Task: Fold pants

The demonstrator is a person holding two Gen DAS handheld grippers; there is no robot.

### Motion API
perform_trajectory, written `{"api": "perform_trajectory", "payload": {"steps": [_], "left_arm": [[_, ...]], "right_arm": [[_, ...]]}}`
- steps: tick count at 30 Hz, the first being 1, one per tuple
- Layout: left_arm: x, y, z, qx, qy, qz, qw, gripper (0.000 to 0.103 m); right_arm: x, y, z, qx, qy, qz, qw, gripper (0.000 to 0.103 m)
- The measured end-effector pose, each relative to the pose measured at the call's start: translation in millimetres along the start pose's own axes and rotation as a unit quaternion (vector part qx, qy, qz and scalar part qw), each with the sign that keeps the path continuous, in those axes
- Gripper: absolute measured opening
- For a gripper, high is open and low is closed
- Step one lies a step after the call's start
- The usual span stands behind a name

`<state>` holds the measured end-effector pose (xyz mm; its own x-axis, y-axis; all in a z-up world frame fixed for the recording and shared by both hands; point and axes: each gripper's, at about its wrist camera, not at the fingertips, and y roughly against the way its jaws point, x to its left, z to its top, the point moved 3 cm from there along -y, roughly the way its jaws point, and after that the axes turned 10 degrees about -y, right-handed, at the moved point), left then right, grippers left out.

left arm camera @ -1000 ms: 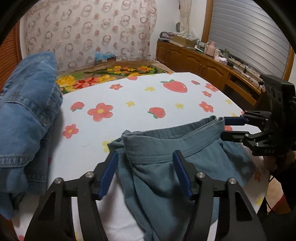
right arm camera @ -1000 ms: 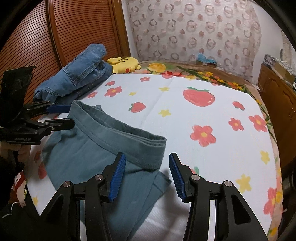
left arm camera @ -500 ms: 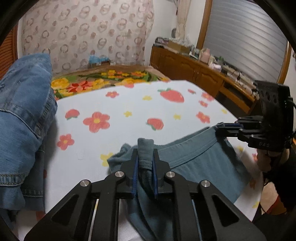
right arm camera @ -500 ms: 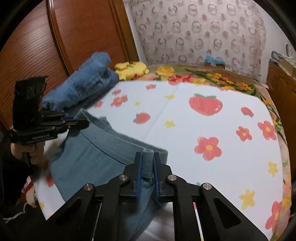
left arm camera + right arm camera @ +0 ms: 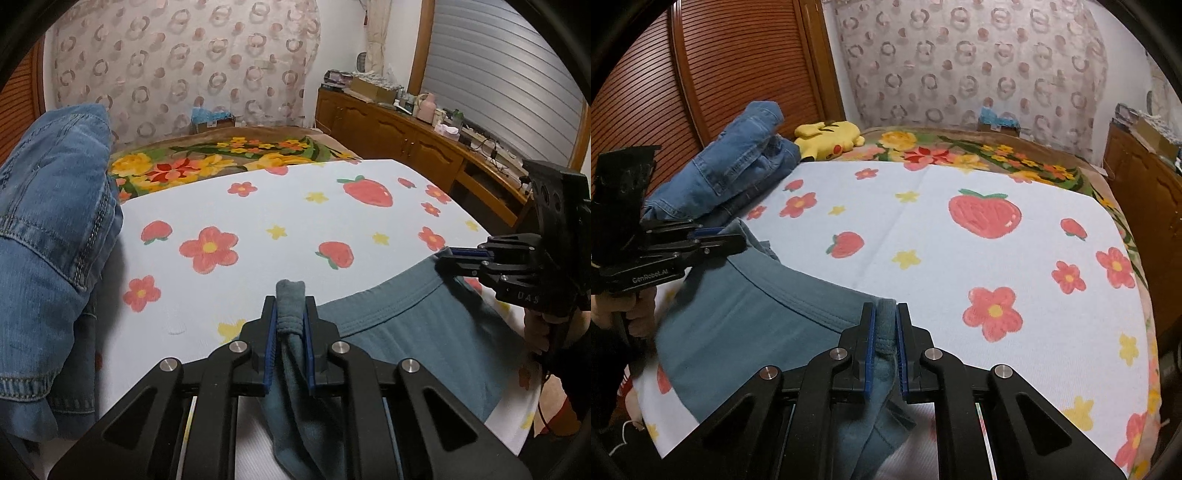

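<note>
Left gripper (image 5: 290,321) and right gripper (image 5: 885,341) each clenched on a waistband corner of the teal pants (image 5: 746,325) — bottom centre, over the strawberry-print bed (image 5: 960,266).

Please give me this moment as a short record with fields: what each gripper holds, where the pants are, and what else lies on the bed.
left gripper: shut on one end of the waistband of the teal pants
right gripper: shut on the other end of the waistband
pants position: at the near edge of the bed, waistband stretched between the two grippers
surface: strawberry sheet over a floral blanket
other items: denim jeans piled at the left side; yellow plush toy behind them
</note>
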<state>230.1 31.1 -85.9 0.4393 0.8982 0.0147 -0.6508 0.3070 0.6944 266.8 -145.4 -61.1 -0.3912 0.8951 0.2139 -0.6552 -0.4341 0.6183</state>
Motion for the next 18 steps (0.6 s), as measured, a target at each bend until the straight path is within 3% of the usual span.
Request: {"api": "perform_trajectory", "payload": {"steps": [5,7,9,12,14,18], "left_arm": [[0.1,-2.7,-2.6,0.008,-0.001,0.002,1.0,0.015],[0.5,-0.3,-3.7,0.012,-0.001,0.005,0.9999,0.021],[1.3,2.9,-4.5,0.013,0.0,0.013,0.9998,0.041],[1.5,9.2,-7.1,0.012,0.002,0.015,0.9998,0.057],[-0.7,12.6,-9.4,0.015,0.001,0.013,0.9998,0.064],[-5.5,21.4,-14.9,0.011,0.0,0.014,0.9998,0.065]], "right_arm": [[-2.3,-0.2,0.4,0.008,-0.007,0.003,1.0,0.011],[-5.1,2.1,1.8,0.007,-0.015,0.007,1.0,0.018],[-6.2,6.8,2.3,0.003,-0.018,0.009,1.0,0.02],[-7.1,13.5,0.4,0.002,-0.02,0.005,1.0,0.027],[-8.3,19.3,-2.8,0.001,-0.018,-0.002,1.0,0.034],[-11.3,32.1,-11.4,0.003,-0.022,-0.009,1.0,0.042]]}}
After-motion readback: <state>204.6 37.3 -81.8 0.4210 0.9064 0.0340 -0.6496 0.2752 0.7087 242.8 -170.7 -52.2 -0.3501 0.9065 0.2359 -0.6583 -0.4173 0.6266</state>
